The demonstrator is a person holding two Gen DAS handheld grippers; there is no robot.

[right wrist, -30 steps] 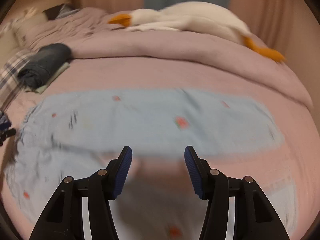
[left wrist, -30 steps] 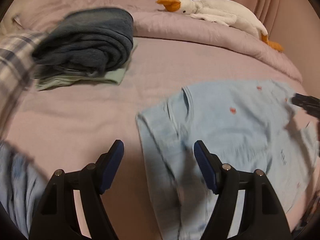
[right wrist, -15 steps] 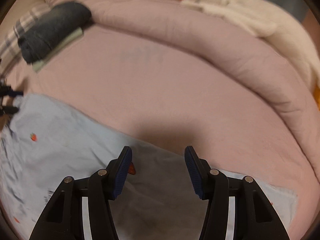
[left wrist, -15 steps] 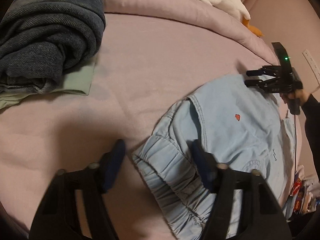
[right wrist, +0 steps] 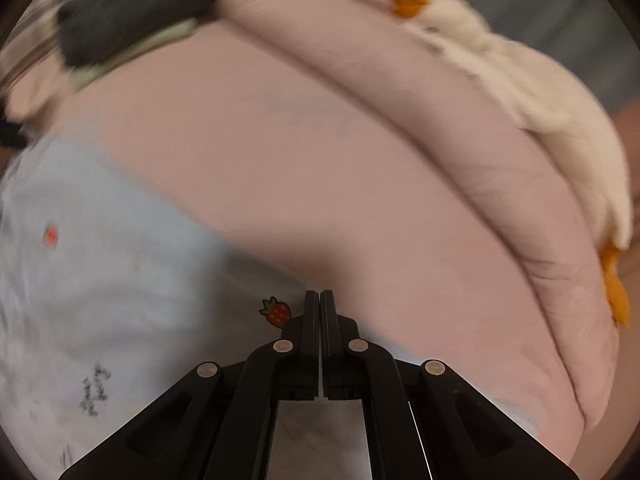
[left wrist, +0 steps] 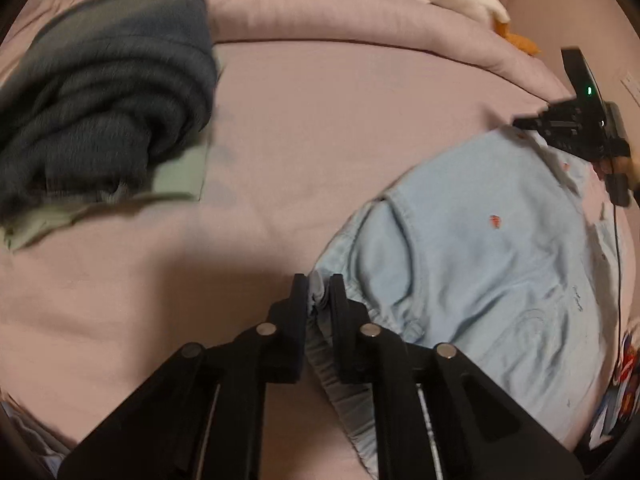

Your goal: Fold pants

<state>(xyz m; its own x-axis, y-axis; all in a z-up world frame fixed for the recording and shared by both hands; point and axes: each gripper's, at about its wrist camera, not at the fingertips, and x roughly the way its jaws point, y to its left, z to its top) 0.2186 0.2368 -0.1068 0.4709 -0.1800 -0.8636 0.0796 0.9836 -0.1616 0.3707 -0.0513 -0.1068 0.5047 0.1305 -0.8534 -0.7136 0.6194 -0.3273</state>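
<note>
Light blue pants (left wrist: pixel 488 240) with small strawberry prints lie on the pink bed. My left gripper (left wrist: pixel 319 292) is shut on the gathered elastic waistband at its near left corner. In the left wrist view my right gripper (left wrist: pixel 560 128) sits at the far edge of the pants. In the right wrist view the pants (right wrist: pixel 100 248) spread to the left, and my right gripper (right wrist: pixel 320 300) is shut at their edge beside a strawberry print (right wrist: pixel 278 312); the fabric between its pads is hidden.
A rolled dark blue blanket (left wrist: pixel 104 92) on a green folded cloth (left wrist: pixel 180 176) lies at the far left. A white plush goose (right wrist: pixel 532 100) rests on the rolled pink duvet (left wrist: pixel 360 20) at the back. Pink sheet (left wrist: pixel 304 128) lies between.
Both grippers have closed: the left onto the waistband corner, the right at the far edge of the pants. Both moved down close to the fabric.
</note>
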